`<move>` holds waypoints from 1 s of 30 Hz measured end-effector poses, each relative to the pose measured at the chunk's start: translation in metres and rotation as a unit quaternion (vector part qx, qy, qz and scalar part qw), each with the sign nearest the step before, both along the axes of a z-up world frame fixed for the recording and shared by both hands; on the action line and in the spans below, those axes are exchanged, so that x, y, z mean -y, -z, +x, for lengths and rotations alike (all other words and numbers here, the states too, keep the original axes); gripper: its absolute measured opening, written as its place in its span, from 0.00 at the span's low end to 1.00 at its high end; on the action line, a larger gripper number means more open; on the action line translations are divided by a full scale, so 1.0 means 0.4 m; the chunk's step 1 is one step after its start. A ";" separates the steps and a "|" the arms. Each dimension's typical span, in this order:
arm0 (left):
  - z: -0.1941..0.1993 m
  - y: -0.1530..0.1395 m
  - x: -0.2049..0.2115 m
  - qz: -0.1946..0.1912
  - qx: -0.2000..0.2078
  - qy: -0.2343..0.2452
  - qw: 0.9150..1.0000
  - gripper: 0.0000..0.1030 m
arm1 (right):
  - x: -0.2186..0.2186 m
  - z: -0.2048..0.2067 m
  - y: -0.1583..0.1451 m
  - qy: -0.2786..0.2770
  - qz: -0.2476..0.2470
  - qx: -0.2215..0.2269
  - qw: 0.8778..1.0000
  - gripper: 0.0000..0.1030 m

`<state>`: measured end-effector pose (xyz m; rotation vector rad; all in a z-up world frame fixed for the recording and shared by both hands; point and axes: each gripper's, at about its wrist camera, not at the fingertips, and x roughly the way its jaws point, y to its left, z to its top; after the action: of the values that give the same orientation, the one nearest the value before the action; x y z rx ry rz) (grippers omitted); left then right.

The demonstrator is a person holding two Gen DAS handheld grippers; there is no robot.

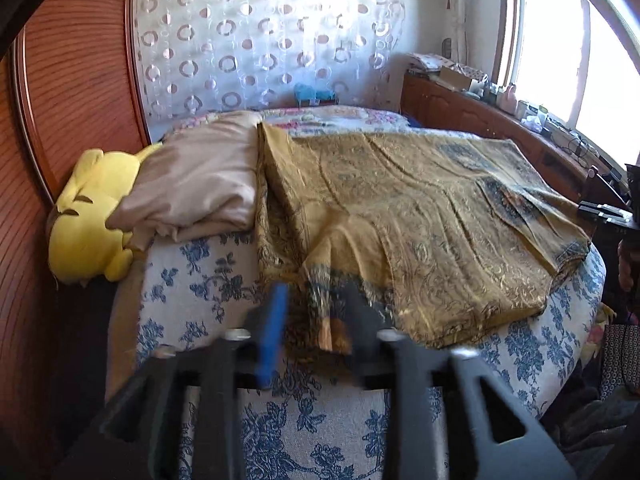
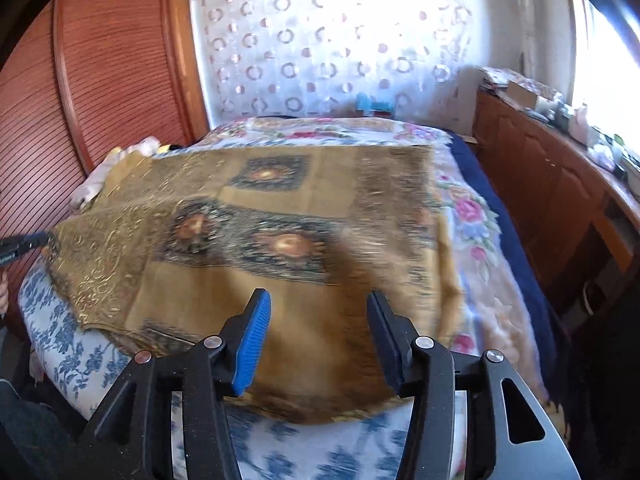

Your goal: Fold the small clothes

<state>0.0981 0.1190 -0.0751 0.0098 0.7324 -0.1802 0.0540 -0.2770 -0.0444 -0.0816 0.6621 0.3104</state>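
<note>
A golden-brown patterned cloth (image 1: 420, 216) lies spread on the bed, also in the right wrist view (image 2: 280, 232). My left gripper (image 1: 316, 308) is at its near left corner, and a fold of the cloth sits between the fingers; the view is blurred. In the right wrist view the left gripper's tip (image 2: 28, 242) touches the cloth's left corner. My right gripper (image 2: 318, 312) is open and empty, hovering over the cloth's near edge. It shows at the right edge of the left wrist view (image 1: 604, 212).
The bed has a blue-flowered white cover (image 1: 192, 280) and a pink floral blanket (image 2: 468, 208). A beige pillow (image 1: 200, 180) and yellow plush toy (image 1: 92, 208) lie at the head. A wooden headboard (image 2: 100, 80) stands left, a wooden cabinet (image 2: 560, 184) right.
</note>
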 end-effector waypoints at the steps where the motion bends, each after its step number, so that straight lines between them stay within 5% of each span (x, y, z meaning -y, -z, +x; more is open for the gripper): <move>1: 0.002 -0.003 -0.002 -0.004 0.001 0.000 1.000 0.54 | -0.016 0.005 0.008 -0.006 0.000 -0.003 1.000 0.51; 4: 0.016 -0.006 -0.003 -0.010 0.000 -0.006 1.000 0.76 | -0.049 0.038 0.023 -0.022 0.002 -0.008 1.000 0.51; 24: 0.077 0.058 0.029 0.005 -0.035 -0.015 0.999 0.76 | -0.192 0.131 0.095 -0.050 -0.040 -0.036 0.997 0.52; 30: 0.085 0.070 0.016 -0.025 -0.045 -0.017 0.999 0.76 | -0.206 0.123 0.109 -0.057 -0.051 -0.017 0.997 0.62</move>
<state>0.1320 0.1124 -0.1032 -0.0592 0.8170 -0.1674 0.1033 -0.1946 -0.0882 -0.2126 0.7088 0.3875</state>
